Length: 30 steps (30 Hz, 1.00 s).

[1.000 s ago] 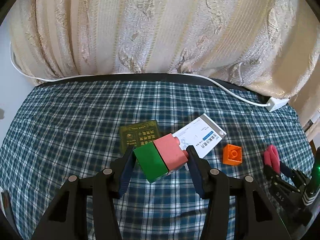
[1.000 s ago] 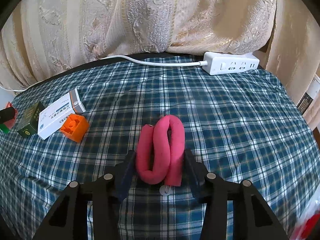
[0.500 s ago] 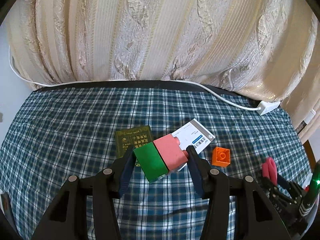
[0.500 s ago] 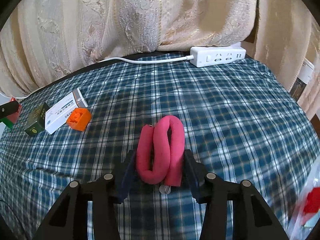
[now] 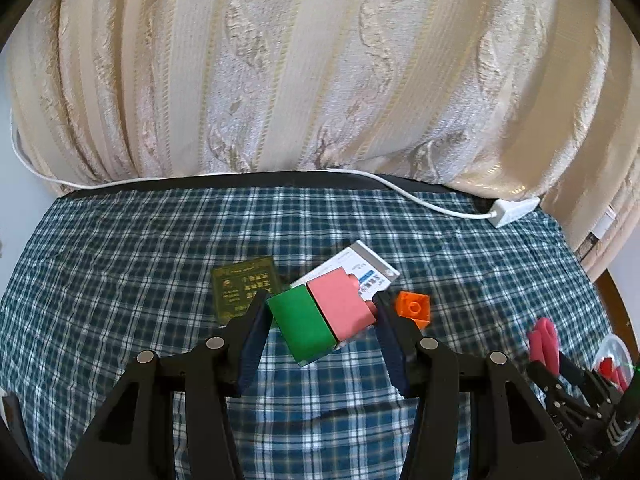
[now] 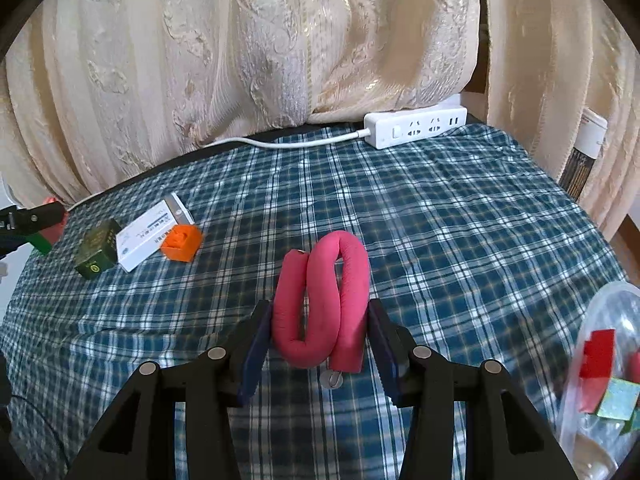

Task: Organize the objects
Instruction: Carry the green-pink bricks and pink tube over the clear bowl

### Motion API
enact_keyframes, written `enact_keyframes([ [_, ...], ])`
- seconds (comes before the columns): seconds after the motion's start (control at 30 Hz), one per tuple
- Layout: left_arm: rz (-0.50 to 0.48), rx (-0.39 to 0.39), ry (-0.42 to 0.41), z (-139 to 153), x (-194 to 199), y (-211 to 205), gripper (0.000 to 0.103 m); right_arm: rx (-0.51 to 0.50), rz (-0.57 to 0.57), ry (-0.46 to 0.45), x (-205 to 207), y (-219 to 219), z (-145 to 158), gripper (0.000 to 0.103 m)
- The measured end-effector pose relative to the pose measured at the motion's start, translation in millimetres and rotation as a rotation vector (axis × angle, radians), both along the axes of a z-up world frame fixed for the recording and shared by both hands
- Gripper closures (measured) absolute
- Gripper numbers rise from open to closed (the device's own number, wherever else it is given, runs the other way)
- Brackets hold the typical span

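Observation:
My left gripper point(image 5: 320, 320) is shut on a joined green and pink block point(image 5: 322, 316), held above the plaid cloth. Past it lie a dark green box point(image 5: 246, 286), a white box point(image 5: 360, 270) and an orange brick point(image 5: 414, 308). My right gripper point(image 6: 318, 332) is shut on a folded pink foam roller point(image 6: 322, 300), held above the cloth. In the right wrist view the dark green box point(image 6: 96, 254), the white box point(image 6: 150, 236) and the orange brick point(image 6: 182, 242) lie at the left, with the left gripper point(image 6: 28, 224) at the far left edge.
A clear plastic container point(image 6: 600, 364) with red and green pieces sits at the right edge. A white power strip point(image 6: 418, 128) and its cable point(image 5: 240, 174) lie along the back by the cream curtain point(image 5: 304, 68). The plaid cloth point(image 6: 460, 240) covers the table.
Both grippers have pulled back and up, so the cloth and objects look smaller. The right gripper has turned right, bringing the clear container into view. Both holds are unchanged.

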<state>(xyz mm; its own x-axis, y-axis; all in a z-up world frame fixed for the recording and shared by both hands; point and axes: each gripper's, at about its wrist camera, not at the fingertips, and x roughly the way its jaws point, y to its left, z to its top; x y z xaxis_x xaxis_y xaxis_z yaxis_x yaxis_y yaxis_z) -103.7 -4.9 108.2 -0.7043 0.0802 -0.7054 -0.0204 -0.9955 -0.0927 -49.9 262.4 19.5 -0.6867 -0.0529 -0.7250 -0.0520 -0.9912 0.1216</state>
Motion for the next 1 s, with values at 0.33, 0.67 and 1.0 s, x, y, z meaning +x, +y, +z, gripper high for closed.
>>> enact_keyframes([
  [0.33, -0.069, -0.017, 0.022, 4.5, 14.7, 25.7, 0.051, -0.001, -0.023, 0.059, 29.9, 7.3, 21.3, 0.053],
  [0.67, -0.141, -0.028, 0.047, 10.6, 30.7, 49.9, 0.051, -0.002, -0.049, 0.094, 56.5, 15.3, 32.1, 0.053],
  [1.0, -0.244, -0.054, 0.055, 7.1, 51.7, 85.5, 0.051, -0.008, -0.098, 0.122, 88.9, 31.5, 40.8, 0.053],
])
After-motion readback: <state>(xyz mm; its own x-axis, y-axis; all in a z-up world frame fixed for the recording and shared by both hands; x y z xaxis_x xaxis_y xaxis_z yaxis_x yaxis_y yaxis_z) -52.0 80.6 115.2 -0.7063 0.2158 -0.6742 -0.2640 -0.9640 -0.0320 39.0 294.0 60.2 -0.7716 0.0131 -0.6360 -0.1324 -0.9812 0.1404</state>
